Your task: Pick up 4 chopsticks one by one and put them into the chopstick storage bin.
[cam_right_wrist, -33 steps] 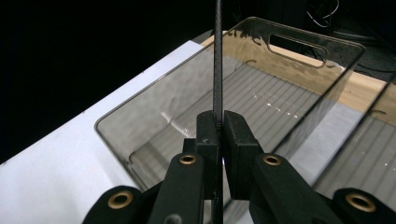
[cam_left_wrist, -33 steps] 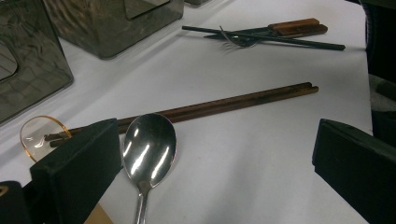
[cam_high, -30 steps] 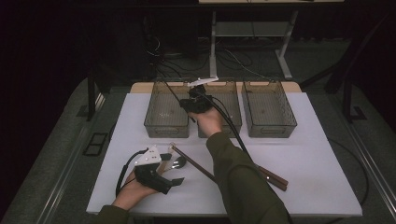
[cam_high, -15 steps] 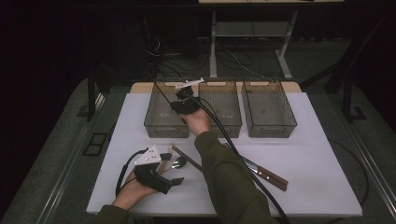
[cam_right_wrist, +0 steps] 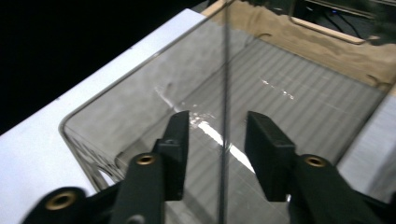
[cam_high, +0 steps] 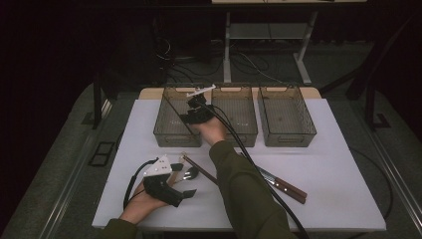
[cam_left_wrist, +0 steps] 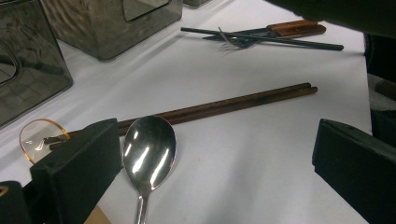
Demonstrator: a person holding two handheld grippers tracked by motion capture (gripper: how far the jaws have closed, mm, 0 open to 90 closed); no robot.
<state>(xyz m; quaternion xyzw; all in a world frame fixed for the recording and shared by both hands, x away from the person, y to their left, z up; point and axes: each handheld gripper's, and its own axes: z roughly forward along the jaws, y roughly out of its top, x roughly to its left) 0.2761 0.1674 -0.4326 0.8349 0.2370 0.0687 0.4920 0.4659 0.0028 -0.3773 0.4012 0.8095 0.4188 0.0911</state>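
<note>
A: Right gripper is hanging over the left-hand bin of 3 smoky plastic bins, at its inner wall. Jaws have just been opening; in the right gripper view they are standing apart above the bin floor. A thin dark chopstick is showing upright between the pads, and neither pad is pressing on it.

B: Left gripper?

A: It is resting low on the white table near the front edge. Jaws are spread wide, gripping nothing. In the left gripper view a spoon is lying bowl-up just beside the left jaw, and a pair of brown chopsticks is running past its tip.

B: Anything else lying loose?

A: A fork and wood-handled cutlery are lying right of the sleeve, well apart from the bins.
</note>
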